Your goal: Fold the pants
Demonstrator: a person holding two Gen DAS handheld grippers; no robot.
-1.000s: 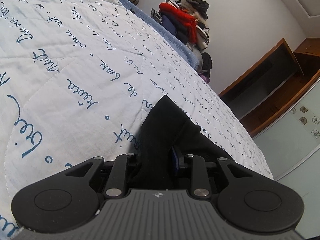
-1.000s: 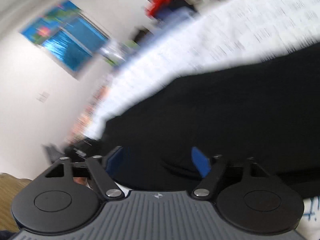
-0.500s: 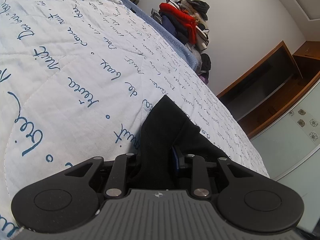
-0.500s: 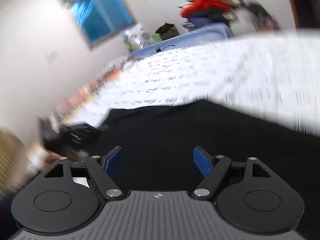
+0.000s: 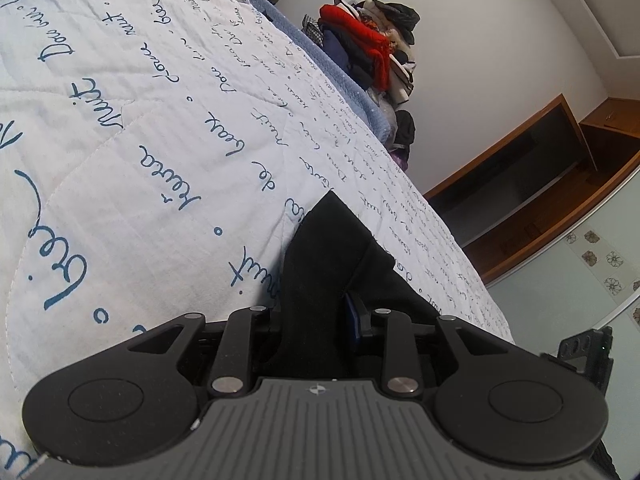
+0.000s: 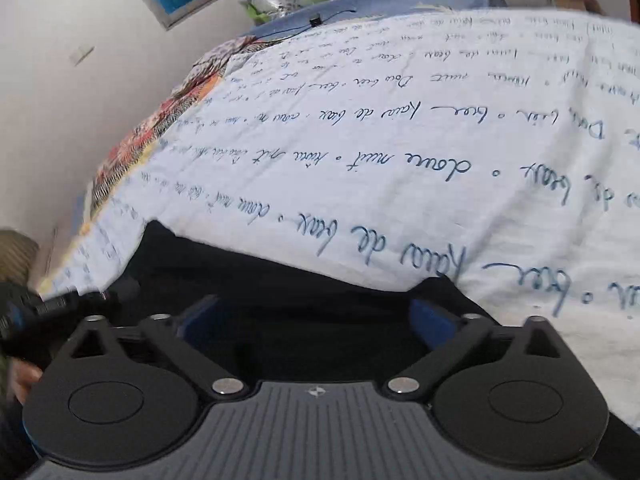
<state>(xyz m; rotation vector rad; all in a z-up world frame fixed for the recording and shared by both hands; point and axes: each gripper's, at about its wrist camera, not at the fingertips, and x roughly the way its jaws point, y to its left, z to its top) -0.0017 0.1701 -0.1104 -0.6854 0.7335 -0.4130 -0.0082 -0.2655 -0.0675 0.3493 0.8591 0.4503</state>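
Left wrist camera shows me my left gripper nearly closed, clamped on a bunched fold of the black pants, which lie on the near part of the white quilt with blue writing. On the right wrist camera, my right gripper has just been opening; its jaws stand wide, holding nothing, above the pants. Clothes are piled far right.
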